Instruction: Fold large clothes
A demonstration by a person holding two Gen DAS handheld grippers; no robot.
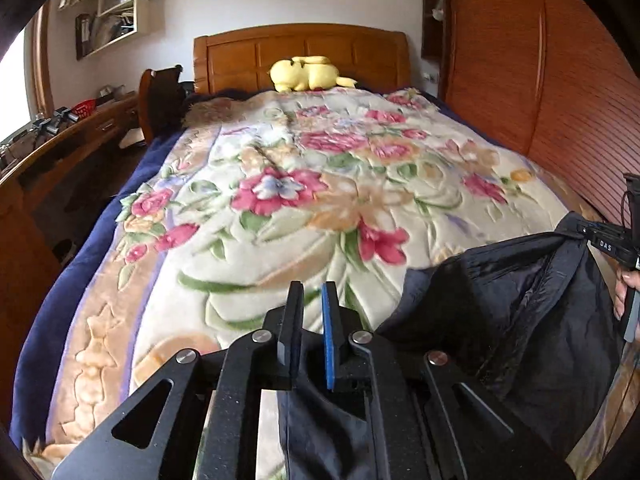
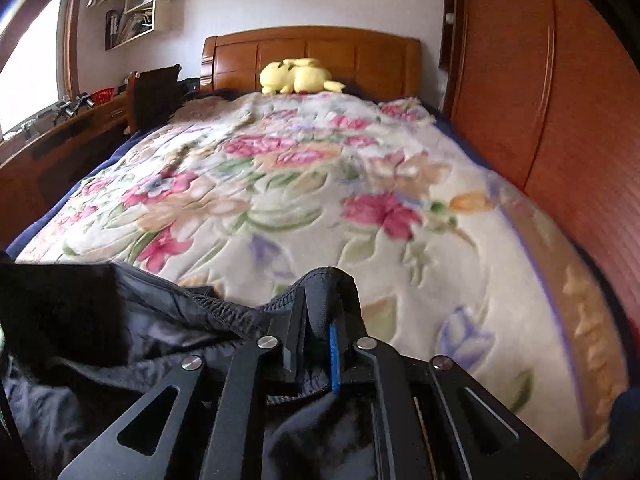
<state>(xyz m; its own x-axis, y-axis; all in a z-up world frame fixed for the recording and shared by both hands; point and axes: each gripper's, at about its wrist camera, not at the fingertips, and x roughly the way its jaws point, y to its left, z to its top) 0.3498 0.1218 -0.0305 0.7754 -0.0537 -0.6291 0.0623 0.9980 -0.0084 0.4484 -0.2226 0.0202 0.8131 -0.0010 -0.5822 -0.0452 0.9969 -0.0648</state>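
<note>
garment: dark, thin, slick-looking piece of clothing (image 1: 520, 300), held up in the lower right of the left wrist view, across the lower left and centre of the right wrist view; it hangs over the near end of the bed, and whether it touches the bed I cannot tell.
right gripper (image 2: 318, 324): fingers closed onto a ribbed, elastic-looking edge of the garment — cloth bunches over the fingertips. In the left wrist view it sits at the far right edge with my hand (image 1: 624, 288) on the handle.
left gripper (image 1: 312, 312): fingers nearly together with a narrow gap between the black and blue pads (image 1: 329, 336); dark cloth lies low between and under the fingers. Whether it is really pinched there I cannot tell.
step in hand (judgement): spreading the garment out between my two grippers before laying it flat.
how to do it well: confirm the left grip first; keep both held edges level and draw them apart until the span is taut — then lower onto the blanket without letting the middle collapse.
risk: slick fabric may slide out of a shallow pinch.
floral blanket (image 1: 280, 184): fills the middle of both views, free of other clothing where it shows.
yellow plush toy (image 2: 298, 76): upper centre, against the wooden headboard (image 2: 312, 52), well apart from the work.
</note>
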